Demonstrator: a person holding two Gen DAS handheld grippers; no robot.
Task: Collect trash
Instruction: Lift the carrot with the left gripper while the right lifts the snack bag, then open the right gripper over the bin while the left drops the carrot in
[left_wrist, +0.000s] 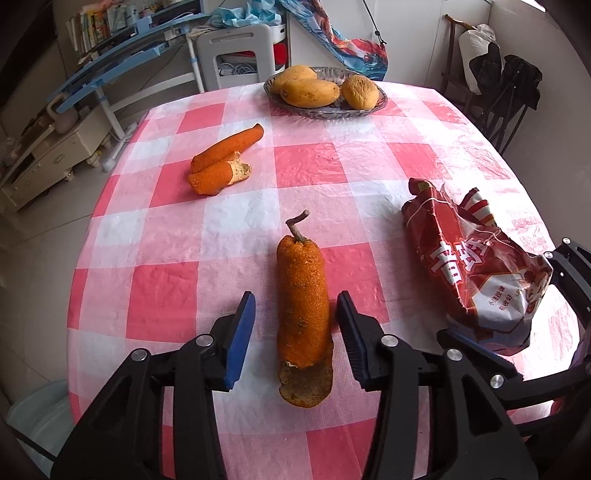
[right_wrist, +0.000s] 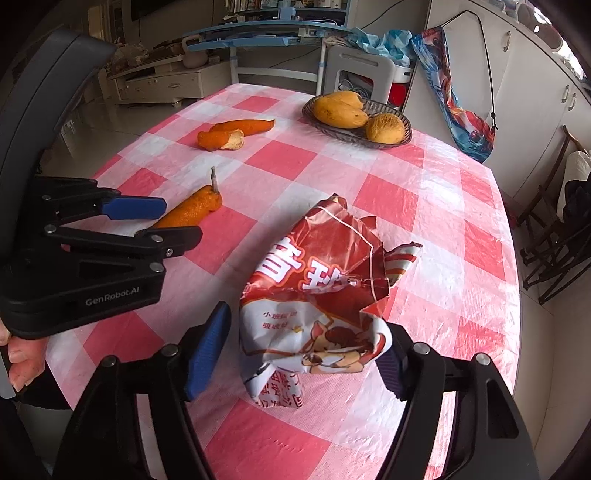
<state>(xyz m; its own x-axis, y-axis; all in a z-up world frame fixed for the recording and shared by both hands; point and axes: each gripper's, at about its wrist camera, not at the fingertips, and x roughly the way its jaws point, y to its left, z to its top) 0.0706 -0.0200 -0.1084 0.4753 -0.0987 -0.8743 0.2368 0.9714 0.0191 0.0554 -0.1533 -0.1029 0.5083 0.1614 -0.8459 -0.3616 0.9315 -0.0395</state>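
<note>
- Straddling the near, stemmed curl of orange citrus peel (left_wrist: 301, 291), the left gripper (left_wrist: 295, 314) has its blue pads apart, a gap showing on each side; closing on the rounded, dry rind could squeeze it out forward or crack it.
- Crumpled red-and-white foil snack bag (right_wrist: 317, 295) lies between the right gripper (right_wrist: 303, 347) pads, which stand apart: the left pad is clear of it, while the right pad is hidden behind the foil, so contact there cannot be told. The slick crinkled foil may collapse and slip.
- Both grippers sit close together; the tools could knock each other.
- Red-and-white checked plastic tablecloth (left_wrist: 306, 166) might get pinched and dragged.
- Farther off lies a second pair of orange peel pieces (left_wrist: 221, 162), untouched.
- Beyond them, the glass dish of yellow mangoes (left_wrist: 325, 92) is not rubbish.
- No bin is clearly visible.
</note>
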